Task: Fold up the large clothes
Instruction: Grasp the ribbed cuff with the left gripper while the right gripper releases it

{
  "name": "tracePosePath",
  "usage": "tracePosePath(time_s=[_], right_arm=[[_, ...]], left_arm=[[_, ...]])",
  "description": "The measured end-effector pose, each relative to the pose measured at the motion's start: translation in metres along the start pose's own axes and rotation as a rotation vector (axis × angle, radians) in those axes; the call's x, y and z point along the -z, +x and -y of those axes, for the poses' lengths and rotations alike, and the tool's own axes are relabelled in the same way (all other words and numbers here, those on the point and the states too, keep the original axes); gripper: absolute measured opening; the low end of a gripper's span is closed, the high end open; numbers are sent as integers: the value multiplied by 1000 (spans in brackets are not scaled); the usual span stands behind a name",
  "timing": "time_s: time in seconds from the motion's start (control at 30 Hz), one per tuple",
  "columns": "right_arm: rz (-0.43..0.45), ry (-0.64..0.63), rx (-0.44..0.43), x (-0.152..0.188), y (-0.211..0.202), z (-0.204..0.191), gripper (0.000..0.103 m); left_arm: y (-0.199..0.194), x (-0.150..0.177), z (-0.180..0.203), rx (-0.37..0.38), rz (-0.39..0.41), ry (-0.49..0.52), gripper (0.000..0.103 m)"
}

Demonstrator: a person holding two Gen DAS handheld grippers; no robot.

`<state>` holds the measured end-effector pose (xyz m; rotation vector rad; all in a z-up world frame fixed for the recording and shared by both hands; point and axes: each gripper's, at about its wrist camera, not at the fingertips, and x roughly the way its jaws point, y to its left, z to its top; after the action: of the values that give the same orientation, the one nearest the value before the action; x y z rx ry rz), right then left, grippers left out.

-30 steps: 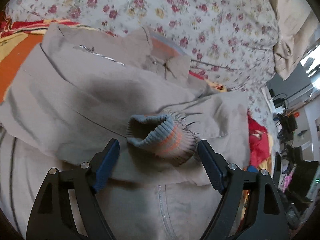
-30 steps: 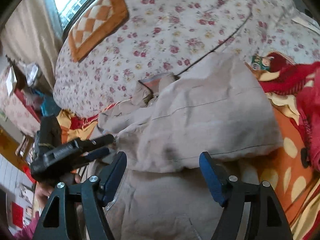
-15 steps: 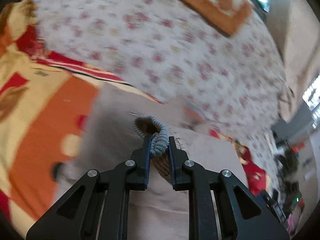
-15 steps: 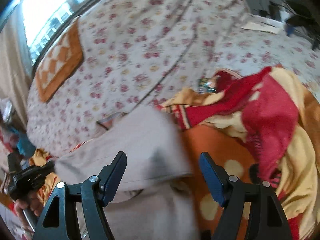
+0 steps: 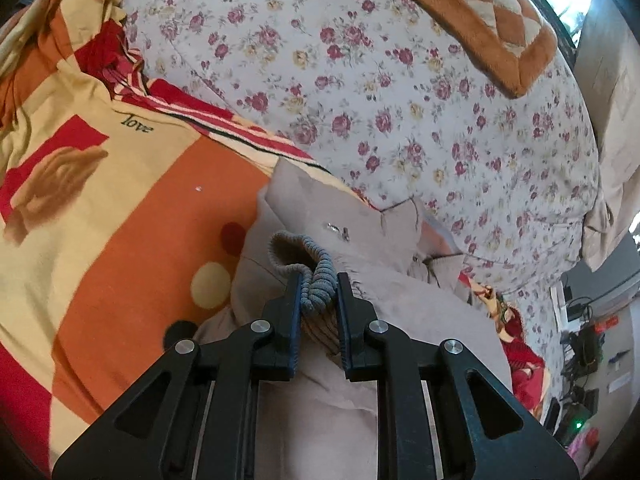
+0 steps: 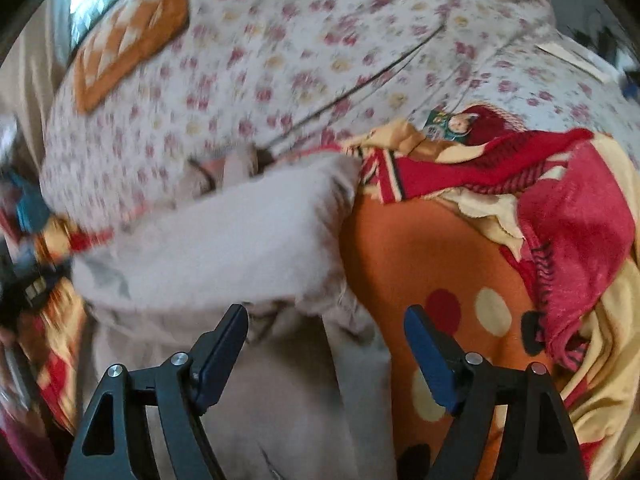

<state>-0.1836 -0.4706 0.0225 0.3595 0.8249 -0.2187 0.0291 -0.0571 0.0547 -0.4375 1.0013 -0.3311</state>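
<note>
A beige jacket (image 5: 400, 312) lies spread on the bed, with its zip pull showing near the collar. My left gripper (image 5: 318, 280) is shut on the sleeve's ribbed grey cuff (image 5: 308, 256), which is held a little above the jacket's body. In the right wrist view the jacket (image 6: 224, 240) is blurred, and its folded sleeve lies across it. My right gripper (image 6: 326, 316) hovers over the jacket's right edge. Its jaws are opening wider, with fabric below them and no pad pressing on it.
An orange, yellow and red blanket (image 5: 120, 208) covers the bed under the jacket and bunches up at the right (image 6: 560, 220). A floral quilt (image 5: 400, 100) rises behind, with an orange checked pillow (image 5: 480, 20) on it. Cables and clutter (image 5: 580, 344) lie on the floor at far right.
My left gripper closed on the cuff and carried it across the jacket toward the blanket side. My right gripper swung over to the jacket's right edge, staying open.
</note>
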Motion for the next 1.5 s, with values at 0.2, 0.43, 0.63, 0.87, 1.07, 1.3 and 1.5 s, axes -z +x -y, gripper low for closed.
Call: tracePosePath(time_s=[0.2, 0.43, 0.63, 0.87, 1.07, 1.3, 1.5], right_arm=[[47, -121, 108, -6, 20, -29, 78], [14, -139, -2, 5, 3, -28, 78], [17, -95, 21, -3, 18, -22, 77], [85, 66, 91, -3, 10, 5, 11], [-13, 107, 213, 17, 4, 23, 3], [76, 200, 137, 18, -42, 32, 8], [83, 86, -36, -24, -30, -16, 59]], left_arm=[[2, 2, 3, -2, -5, -1, 14], [2, -3, -13, 12, -9, -65, 14], [-2, -2, -8, 20, -3, -47, 14], [10, 6, -3, 31, -55, -27, 15], [36, 31, 5, -155, -127, 79, 29], [-13, 19, -3, -191, 47, 31, 58], [-23, 27, 23, -82, 113, 104, 59]])
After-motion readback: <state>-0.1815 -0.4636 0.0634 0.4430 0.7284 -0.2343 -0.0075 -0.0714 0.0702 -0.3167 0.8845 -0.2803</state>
